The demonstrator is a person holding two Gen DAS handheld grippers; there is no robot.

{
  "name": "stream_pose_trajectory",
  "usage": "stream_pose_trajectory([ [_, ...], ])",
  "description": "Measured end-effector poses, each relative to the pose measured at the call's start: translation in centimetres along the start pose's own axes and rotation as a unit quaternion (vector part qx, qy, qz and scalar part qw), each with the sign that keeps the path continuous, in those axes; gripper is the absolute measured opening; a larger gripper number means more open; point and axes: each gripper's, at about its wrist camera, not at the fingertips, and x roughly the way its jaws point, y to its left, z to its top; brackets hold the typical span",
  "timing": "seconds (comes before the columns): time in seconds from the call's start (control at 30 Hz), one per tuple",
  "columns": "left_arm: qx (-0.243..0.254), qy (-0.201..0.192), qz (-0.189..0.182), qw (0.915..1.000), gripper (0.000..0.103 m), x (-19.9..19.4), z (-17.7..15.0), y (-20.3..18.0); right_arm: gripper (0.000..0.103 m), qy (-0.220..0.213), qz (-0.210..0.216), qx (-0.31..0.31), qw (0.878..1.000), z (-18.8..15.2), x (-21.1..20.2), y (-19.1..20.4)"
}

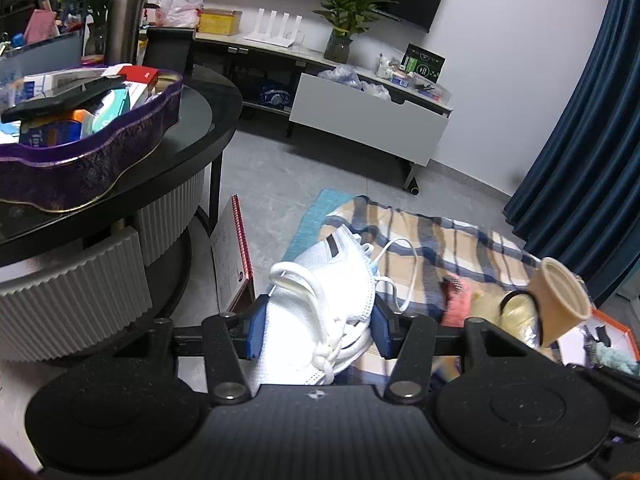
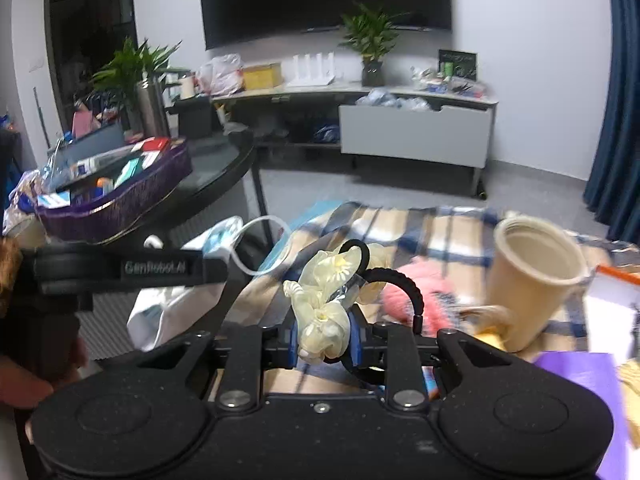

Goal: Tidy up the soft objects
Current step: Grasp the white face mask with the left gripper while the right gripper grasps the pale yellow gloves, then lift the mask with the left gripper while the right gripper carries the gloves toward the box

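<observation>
Both tongs (image 1: 318, 330) (image 2: 323, 340) clamped — masks (image 1: 324, 280), bow (image 2: 326, 300)

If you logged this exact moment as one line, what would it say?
left tool: shut on white face masks | right tool: shut on yellow bow hair tie | plaid blanket underneath | paper cup nearby

A tan, white and navy plaid blanket (image 1: 444, 240) is lying spread over the grey tiled floor (image 1: 304, 168). A pink fuzzy ball (image 2: 404, 292) and a beige paper cup (image 2: 532, 276) are resting on it. A round black glass tabletop (image 1: 200, 124) is carrying a purple scalloped tin (image 1: 92, 160).
</observation>
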Motion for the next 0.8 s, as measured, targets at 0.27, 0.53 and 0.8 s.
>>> stream_pose_trajectory([
  [0.27,0.024,-0.003,0.000,0.9997,0.052,-2.0,-1.0,-4.2,0.029,-0.002,-0.019,0.011,1.000,0.2,-3.5,-2.5],
  [0.53,0.029,0.001,-0.007,0.9995,0.052,-3.0,-1.8,-6.6,0.030,-0.007,-0.021,0.020,1.000,0.5,-5.5,-4.3],
  [0.8,0.026,0.010,-0.012,0.9995,0.052,-3.1,-2.0,-8.1,0.030,-0.017,-0.022,0.022,0.999,0.7,-6.8,-5.9],
])
